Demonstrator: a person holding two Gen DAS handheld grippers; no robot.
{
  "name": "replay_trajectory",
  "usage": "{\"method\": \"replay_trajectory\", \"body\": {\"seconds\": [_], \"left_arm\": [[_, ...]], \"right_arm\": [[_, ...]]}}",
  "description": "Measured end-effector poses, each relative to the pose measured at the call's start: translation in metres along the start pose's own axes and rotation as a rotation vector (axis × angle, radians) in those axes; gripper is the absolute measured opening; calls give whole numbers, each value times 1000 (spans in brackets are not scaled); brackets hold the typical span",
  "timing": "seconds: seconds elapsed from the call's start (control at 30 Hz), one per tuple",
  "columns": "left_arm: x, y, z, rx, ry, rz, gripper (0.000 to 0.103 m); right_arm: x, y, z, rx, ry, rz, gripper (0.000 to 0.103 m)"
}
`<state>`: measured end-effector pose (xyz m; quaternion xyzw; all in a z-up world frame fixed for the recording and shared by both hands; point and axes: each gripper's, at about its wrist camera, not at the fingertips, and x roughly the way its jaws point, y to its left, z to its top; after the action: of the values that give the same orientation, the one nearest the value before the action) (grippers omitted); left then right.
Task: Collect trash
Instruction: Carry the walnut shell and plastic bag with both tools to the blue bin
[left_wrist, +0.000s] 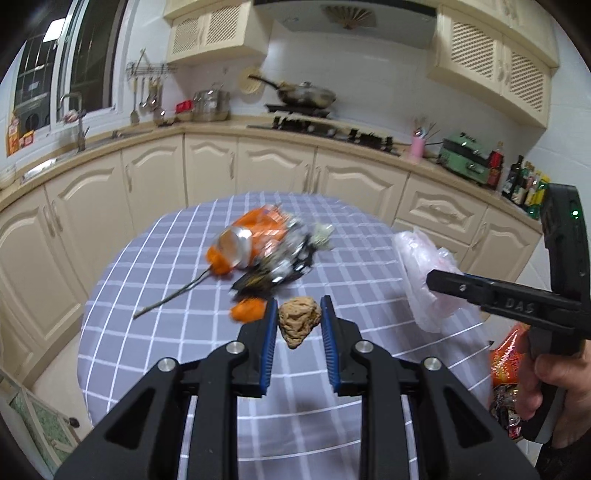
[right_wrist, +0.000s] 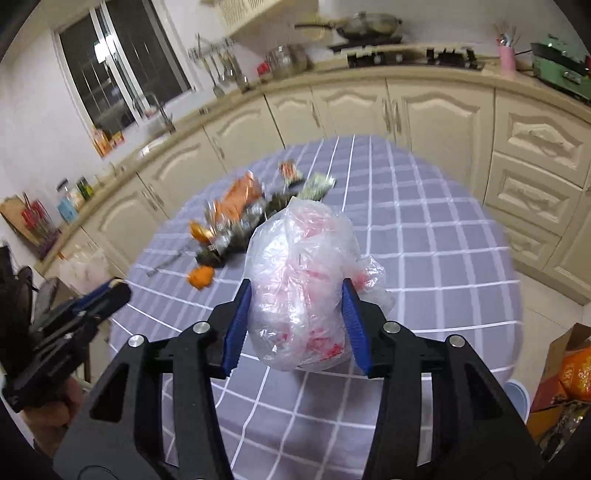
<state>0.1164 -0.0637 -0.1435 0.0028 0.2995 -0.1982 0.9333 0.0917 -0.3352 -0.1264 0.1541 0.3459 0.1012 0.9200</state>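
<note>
A brown walnut shell (left_wrist: 298, 322) sits clamped in the left gripper (left_wrist: 299, 325), long axis running up and down, above the table (left_wrist: 155, 266). The right gripper (right_wrist: 297, 317), marked "DAS", grasps a crumpled clear plastic bag (right_wrist: 299, 273). A crushed orange can (left_wrist: 243, 243) lies mid-table, open end toward the left edge

Black left gripper (left_wrist: 299, 314), blue ribbed jaws, silver screws, right gripper (right_wrist: 297, 295) alike
</note>
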Motion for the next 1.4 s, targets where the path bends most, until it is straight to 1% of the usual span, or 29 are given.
{"method": "replay_trajectory", "body": {"seconds": [0.1, 0.2, 0.37, 0.4, 0.47, 0.5, 0.67, 0.77, 0.83, 0.87, 0.97, 1.03, 1.17, 1.27, 1.4], "left_arm": [[-6, -20, 11, 24, -30, -29, 22], [-10, -44, 20, 51, -54, -70, 22], [-10, -92, 30, 106, -72, -159, 22], [-8, -106, 30, 119, -72, -183, 22], [-1, -135, 27, 148, -57, -233, 22], [2, -145, 25, 159, -47, -250, 22], [36, -220, 5, 237, 51, -377, 22], [59, -264, -12, 295, 120, -434, 22], [74, -291, -26, 338, 170, -470, 22], [80, -301, -31, 353, 189, -479, 22], [109, -340, -58, 416, 277, -511, 22], [130, -365, -82, 464, 345, -526, 22], [168, -395, -118, 516, 459, -533, 22], [193, -407, -138, 518, 535, -545, 22], [215, -422, -153, 518, 593, -560, 23]], "right_arm": [[-32, -15, 6, 31, -59, 15, 47], [-63, -35, 8, 64, -112, 13, 47], [-111, -82, 1, 141, -181, -45, 47], [-123, -98, -4, 169, -195, -77, 47], [-137, -120, -13, 213, -211, -111, 47], [-148, -139, -20, 252, -220, -137, 47], [-174, -202, -51, 384, -220, -243, 47], [-183, -241, -78, 472, -197, -300, 47], [-183, -266, -97, 527, -166, -334, 47], [-182, -273, -104, 546, -155, -339, 47], [-174, -301, -131, 618, -103, -365, 47], [-168, -314, -143, 649, -79, -373, 47], [-160, -338, -167, 710, -44, -381, 48], [-151, -351, -179, 746, -16, -383, 48], [-140, -368, -190, 784, 12, -376, 48]]}}
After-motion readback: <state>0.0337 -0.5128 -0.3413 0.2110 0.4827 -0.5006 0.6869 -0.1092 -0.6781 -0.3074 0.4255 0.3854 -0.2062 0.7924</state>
